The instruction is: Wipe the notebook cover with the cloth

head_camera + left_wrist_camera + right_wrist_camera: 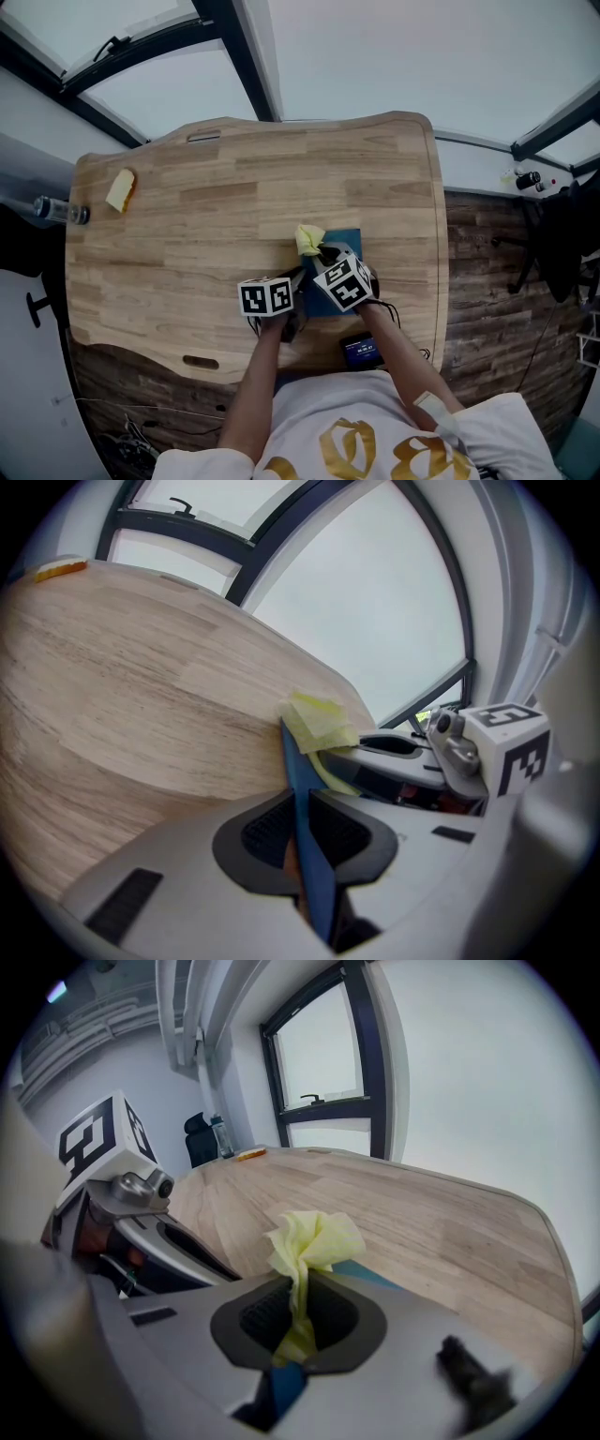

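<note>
Notebook [302, 799], blue, stands edge-on between the left gripper's [298, 834] fingers; the ribbed pads [267, 829] press on it from both sides, so the gap is narrow, no wider than the notebook itself; past the fingertips its edge runs on to the cloth [321, 722], a pale yellow wad at the far end of that edge and a little to its right; further right of these fingers lies the right gripper, with its marker cube [506, 747]. The right gripper's [300, 1312] fingers are closed on the cloth [314, 1237]: a thin strand is pinched between the pads and the rest bunches up just beyond the fingertips; blue of the notebook [281, 1387] shows beneath the fingers (whether the wad touches the cover I cannot tell). From the head view the two grippers sit close side by side over the notebook [345, 238], near the table's [187, 216] near edge, and the cloth [309, 239] is just ahead of the right fingers, at the notebook's far left corner; well apart from both pairs of fingers, at the table's left end, lie a small yellow piece [120, 190] and a bottle [62, 211]; behind the right gripper is a dark device [361, 352] with a lit screen.
</note>
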{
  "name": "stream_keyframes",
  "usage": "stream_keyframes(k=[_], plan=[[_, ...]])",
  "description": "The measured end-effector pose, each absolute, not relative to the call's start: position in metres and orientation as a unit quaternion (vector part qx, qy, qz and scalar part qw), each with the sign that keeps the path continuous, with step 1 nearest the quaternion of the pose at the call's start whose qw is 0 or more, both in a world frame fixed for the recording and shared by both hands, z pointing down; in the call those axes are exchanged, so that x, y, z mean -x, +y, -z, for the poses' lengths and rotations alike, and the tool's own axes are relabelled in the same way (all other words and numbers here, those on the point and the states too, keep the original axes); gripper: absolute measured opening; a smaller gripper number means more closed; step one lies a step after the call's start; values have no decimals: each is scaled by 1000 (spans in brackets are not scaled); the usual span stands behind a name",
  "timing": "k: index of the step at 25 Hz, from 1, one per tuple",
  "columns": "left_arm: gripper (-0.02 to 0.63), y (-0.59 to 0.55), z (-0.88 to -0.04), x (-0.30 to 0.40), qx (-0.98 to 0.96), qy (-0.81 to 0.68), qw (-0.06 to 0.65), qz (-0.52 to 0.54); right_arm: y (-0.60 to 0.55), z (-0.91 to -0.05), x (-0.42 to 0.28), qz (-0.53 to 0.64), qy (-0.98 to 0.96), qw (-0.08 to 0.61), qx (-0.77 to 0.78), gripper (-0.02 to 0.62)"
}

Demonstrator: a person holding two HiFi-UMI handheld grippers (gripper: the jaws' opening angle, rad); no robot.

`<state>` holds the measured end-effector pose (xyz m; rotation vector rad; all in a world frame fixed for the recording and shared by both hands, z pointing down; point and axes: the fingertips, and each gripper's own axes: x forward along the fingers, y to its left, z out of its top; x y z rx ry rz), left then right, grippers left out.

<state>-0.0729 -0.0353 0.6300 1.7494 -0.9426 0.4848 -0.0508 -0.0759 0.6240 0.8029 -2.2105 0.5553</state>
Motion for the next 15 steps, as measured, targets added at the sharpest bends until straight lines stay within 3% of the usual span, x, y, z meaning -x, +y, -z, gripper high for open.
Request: stream_keyframes(k=[15], plan=[[56, -36, -629, 74, -727, -397, 524, -198, -41, -625, 44, -226, -854, 361, -299, 37]])
